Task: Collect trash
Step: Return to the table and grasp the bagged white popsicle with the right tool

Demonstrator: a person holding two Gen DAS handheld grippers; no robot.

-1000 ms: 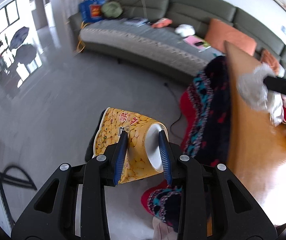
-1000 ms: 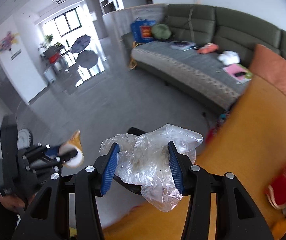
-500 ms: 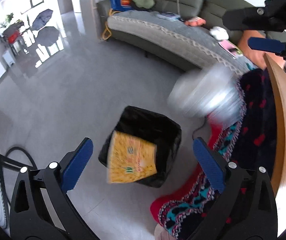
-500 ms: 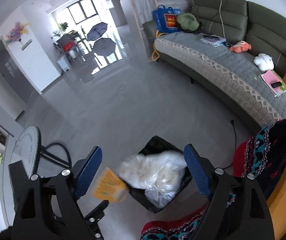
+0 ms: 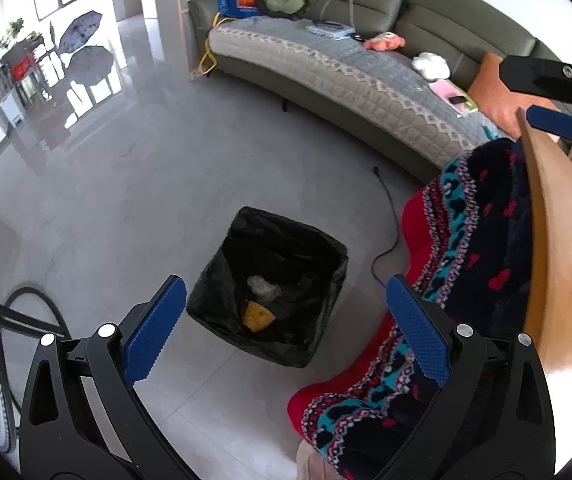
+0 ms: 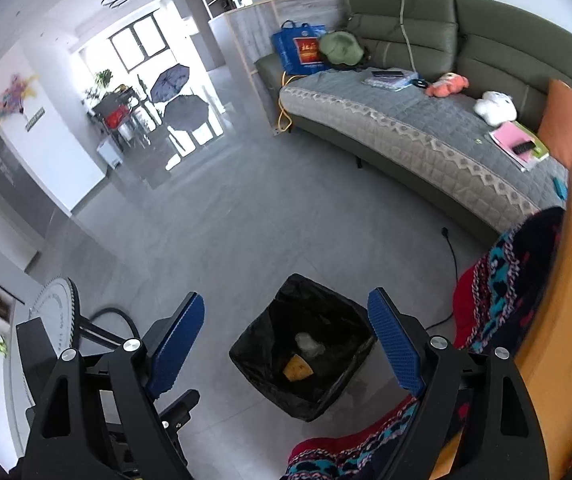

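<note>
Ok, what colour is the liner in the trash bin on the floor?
Black. The bin liner shows best in the left wrist view, with trash lying inside.

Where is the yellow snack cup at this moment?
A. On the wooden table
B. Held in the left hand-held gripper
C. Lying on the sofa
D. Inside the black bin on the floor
D: the yellow snack cup lies at the bottom of the black bin beside the clear plastic bag, and the left hand-held gripper above it is open and empty.

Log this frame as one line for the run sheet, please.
left tongs: open, empty | right tongs: open, empty | yellow cup and plastic bag: inside black bin | phase: drop complete
</note>
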